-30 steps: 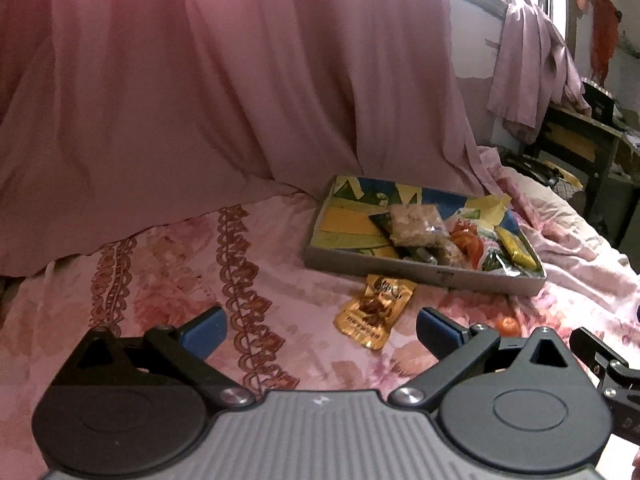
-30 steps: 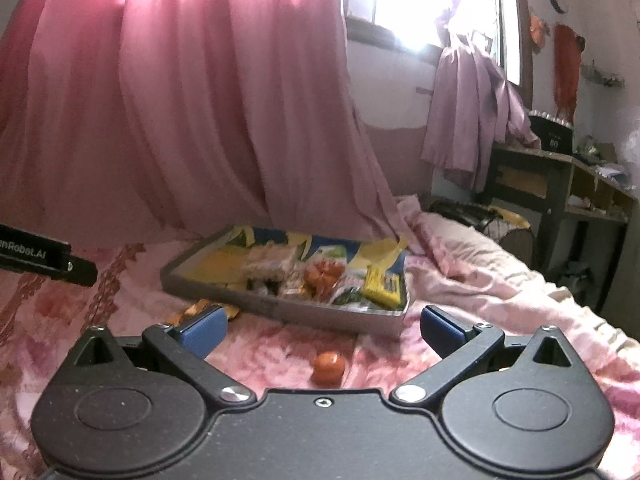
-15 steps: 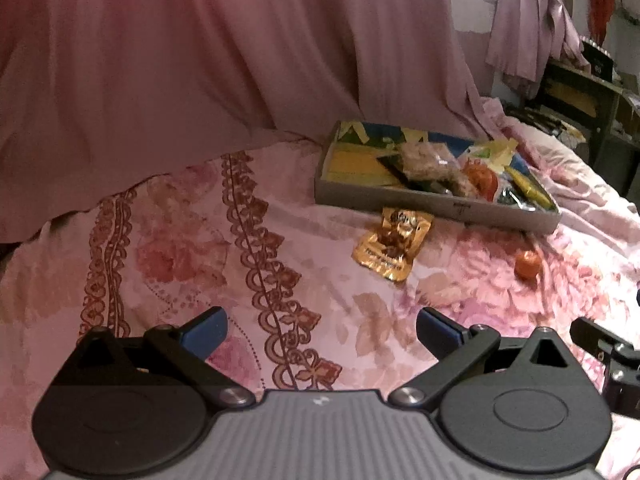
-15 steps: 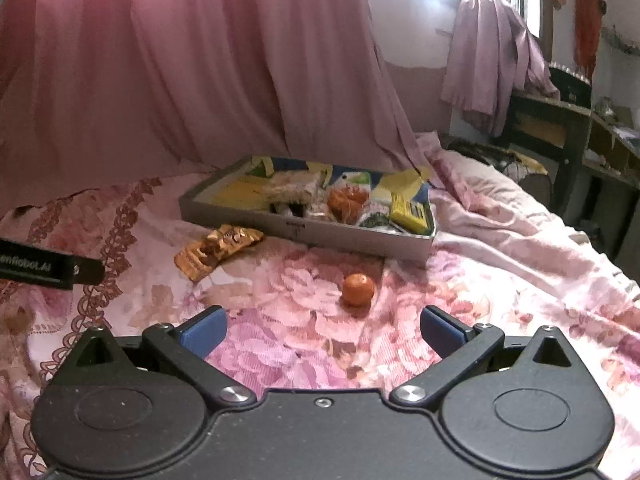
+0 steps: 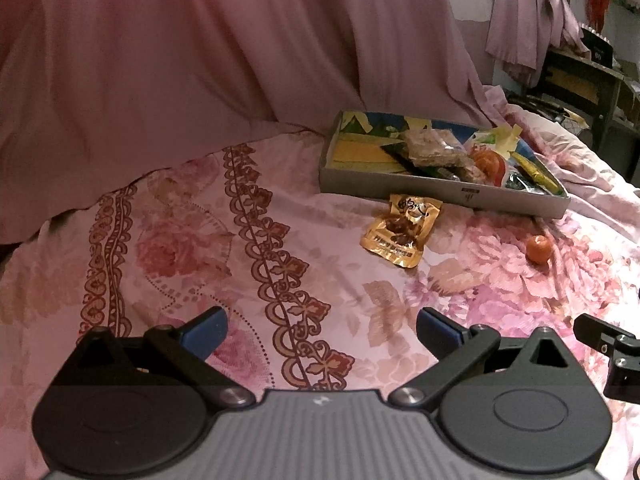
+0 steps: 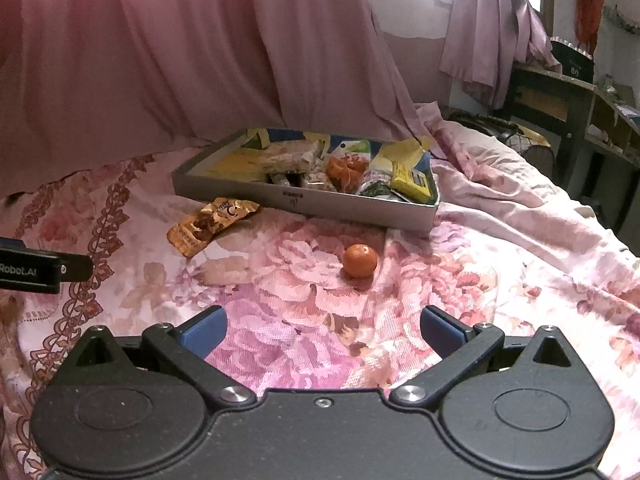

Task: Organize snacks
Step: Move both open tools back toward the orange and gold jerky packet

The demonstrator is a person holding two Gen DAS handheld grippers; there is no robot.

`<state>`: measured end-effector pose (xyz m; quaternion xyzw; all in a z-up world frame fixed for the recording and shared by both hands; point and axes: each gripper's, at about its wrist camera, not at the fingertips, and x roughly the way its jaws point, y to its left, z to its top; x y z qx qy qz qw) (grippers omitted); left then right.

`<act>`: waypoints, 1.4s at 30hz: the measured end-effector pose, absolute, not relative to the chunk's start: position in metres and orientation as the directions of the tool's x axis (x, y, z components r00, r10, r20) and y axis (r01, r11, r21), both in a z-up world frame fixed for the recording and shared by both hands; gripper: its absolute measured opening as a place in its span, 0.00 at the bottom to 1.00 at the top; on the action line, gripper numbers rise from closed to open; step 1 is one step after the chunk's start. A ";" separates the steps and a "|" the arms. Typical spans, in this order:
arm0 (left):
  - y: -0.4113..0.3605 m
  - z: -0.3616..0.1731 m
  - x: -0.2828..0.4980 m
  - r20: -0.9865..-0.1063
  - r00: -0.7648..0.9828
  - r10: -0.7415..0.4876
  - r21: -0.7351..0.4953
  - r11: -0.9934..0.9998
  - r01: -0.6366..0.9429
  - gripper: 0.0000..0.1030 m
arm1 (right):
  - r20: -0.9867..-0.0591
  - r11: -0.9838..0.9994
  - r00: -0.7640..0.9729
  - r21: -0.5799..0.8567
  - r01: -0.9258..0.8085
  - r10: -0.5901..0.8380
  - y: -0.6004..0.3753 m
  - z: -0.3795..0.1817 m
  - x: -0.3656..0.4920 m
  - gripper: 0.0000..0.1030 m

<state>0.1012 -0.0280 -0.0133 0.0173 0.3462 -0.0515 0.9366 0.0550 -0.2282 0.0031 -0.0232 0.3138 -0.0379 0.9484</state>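
A shallow grey box (image 5: 400, 189) (image 6: 256, 191) holding several snack packets rests on the flowered bedspread. In front of it lies a gold snack packet (image 5: 402, 229) (image 6: 210, 222), and to its right a small orange (image 5: 539, 249) (image 6: 360, 261). My left gripper (image 5: 320, 330) hovers open and empty over the bedspread, well short of the gold packet. My right gripper (image 6: 322, 330) is open and empty too, with the orange just beyond its fingertips. Part of the left gripper shows at the left edge of the right wrist view.
A pink curtain (image 5: 200, 60) hangs behind the bed. At the far right stand a dark wooden desk (image 6: 560, 96) with a garment draped above it. Rumpled bedding (image 6: 520, 192) lies to the right of the box.
Both grippers have tilted down and drawn closer to the bed; the box, packet and orange sit larger and lower in view. Both stay open.
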 end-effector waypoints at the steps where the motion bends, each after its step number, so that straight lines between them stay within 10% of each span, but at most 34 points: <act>1: -0.028 -0.014 0.102 -0.653 0.753 -0.082 -0.002 0.994 0.107 1.00 | -0.596 0.996 0.798 -0.066 0.058 -0.086 -0.229 0.003 0.055 0.99; 42: -0.100 -0.026 0.188 -0.656 0.750 -0.084 0.055 0.986 0.159 1.00 | -0.511 0.999 0.859 -0.021 -0.041 0.024 -0.291 0.007 0.129 0.99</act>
